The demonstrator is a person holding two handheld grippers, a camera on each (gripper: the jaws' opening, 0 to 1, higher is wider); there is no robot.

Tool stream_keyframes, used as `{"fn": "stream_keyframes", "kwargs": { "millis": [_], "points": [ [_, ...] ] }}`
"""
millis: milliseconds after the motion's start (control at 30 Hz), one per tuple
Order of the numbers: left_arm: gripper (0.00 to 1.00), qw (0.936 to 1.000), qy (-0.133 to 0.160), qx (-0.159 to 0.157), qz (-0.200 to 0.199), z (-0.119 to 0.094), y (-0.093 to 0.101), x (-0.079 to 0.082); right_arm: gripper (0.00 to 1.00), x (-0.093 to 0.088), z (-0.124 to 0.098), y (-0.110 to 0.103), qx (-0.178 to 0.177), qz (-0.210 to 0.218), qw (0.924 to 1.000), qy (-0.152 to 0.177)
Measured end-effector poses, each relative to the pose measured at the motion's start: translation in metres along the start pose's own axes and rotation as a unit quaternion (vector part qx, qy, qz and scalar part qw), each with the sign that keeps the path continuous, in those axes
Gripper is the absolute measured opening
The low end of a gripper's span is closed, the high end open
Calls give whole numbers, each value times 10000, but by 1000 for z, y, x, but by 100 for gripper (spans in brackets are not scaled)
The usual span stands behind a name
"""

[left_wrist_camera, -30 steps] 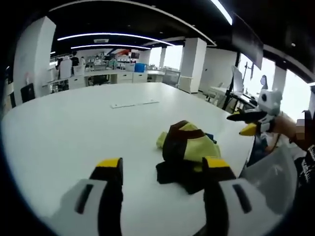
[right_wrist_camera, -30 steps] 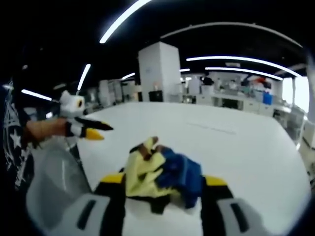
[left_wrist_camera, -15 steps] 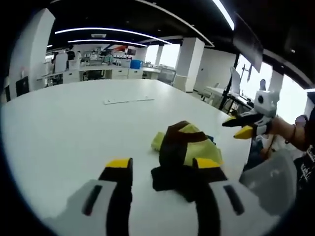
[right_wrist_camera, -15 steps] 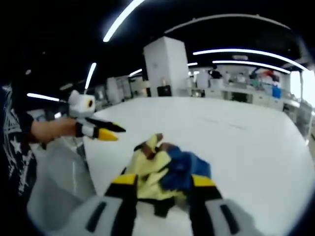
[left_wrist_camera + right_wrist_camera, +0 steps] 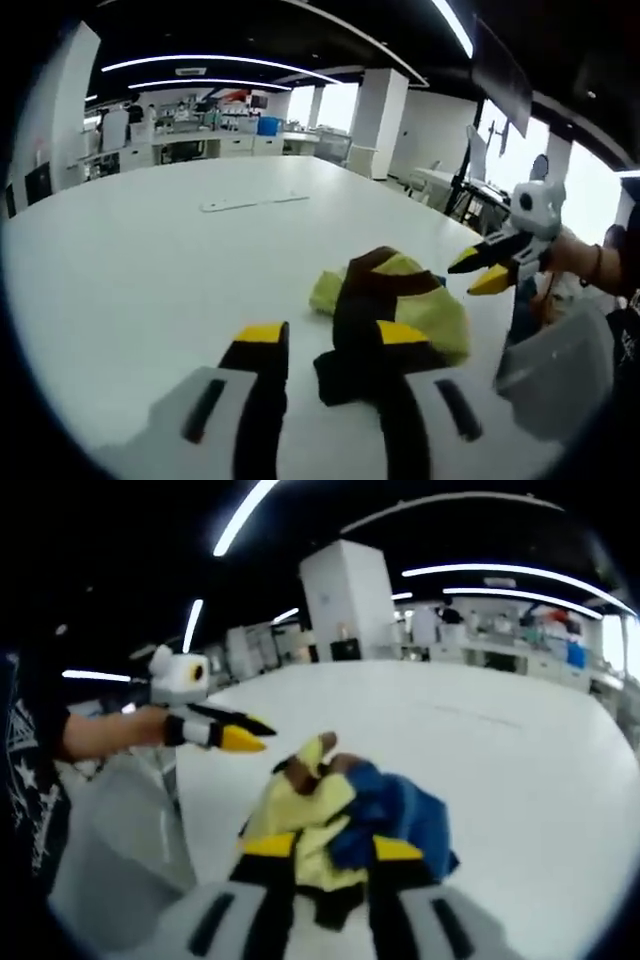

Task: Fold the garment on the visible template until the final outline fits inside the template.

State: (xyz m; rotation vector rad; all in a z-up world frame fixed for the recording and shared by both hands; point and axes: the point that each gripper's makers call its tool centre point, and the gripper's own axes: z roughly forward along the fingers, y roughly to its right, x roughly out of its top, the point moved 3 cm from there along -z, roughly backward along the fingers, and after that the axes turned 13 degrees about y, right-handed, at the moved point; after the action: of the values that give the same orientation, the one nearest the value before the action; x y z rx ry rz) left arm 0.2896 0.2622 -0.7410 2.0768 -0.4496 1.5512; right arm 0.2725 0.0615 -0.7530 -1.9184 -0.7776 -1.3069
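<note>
Left gripper view: your left gripper (image 5: 330,345), yellow-tipped black jaws on grey bodies, rises from 6 o'clock with its jaws apart and nothing between them. The crumpled garment of yellow, dark brown and black cloth (image 5: 395,310) lies on the large white table (image 5: 140,250), just beyond the jaw tips toward 3 o'clock; the right-hand jaw overlaps its black edge, and contact cannot be told. Your right gripper (image 5: 497,262) enters at 3 o'clock, above the table edge and apart from the cloth, its yellow and black tips slightly parted. A thin pale strip (image 5: 252,202) lies flat on the table at 12 o'clock, well beyond the garment.

Right gripper view: the right gripper (image 5: 333,850) points at the same garment (image 5: 340,810), which here also shows a blue part at its 3 o'clock side. The jaws stand narrowly apart, with the bunched cloth directly behind and between the tips; whether they grip it cannot be told. The left gripper (image 5: 243,735) comes in at 9 o'clock, held by a hand (image 5: 110,730), near the garment but clear of it. The garment is bunched in a heap, not spread flat.
</note>
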Motion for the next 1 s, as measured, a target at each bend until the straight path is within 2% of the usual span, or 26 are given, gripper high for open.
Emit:
{"fn": "stream_keyframes", "kwargs": {
  "millis": [100, 233, 433, 667, 1000],
  "points": [
    [29, 9999, -66, -86, -111, 6, -2, -7, 19, -3, 5, 4, -81, 22, 9999, -72],
    [28, 9995, -249, -163, -72, 15, 0, -19, 17, -5, 10, 7, -181, 169, 9996, -104],
    [26, 9988, -379, -276, -125, 23, 1, -28, 17, -13, 14, 9, -339, 346, 9985, -235],
    [23, 9955, -597, -582, -442, 31, 9, -44, 14, -20, 23, 6, -414, 500, 9971, -387],
    [14, 9918, -641, -632, -904, 28, 6, -53, 3, -20, 33, 9, -460, 732, 9959, -280]
  ]
}}
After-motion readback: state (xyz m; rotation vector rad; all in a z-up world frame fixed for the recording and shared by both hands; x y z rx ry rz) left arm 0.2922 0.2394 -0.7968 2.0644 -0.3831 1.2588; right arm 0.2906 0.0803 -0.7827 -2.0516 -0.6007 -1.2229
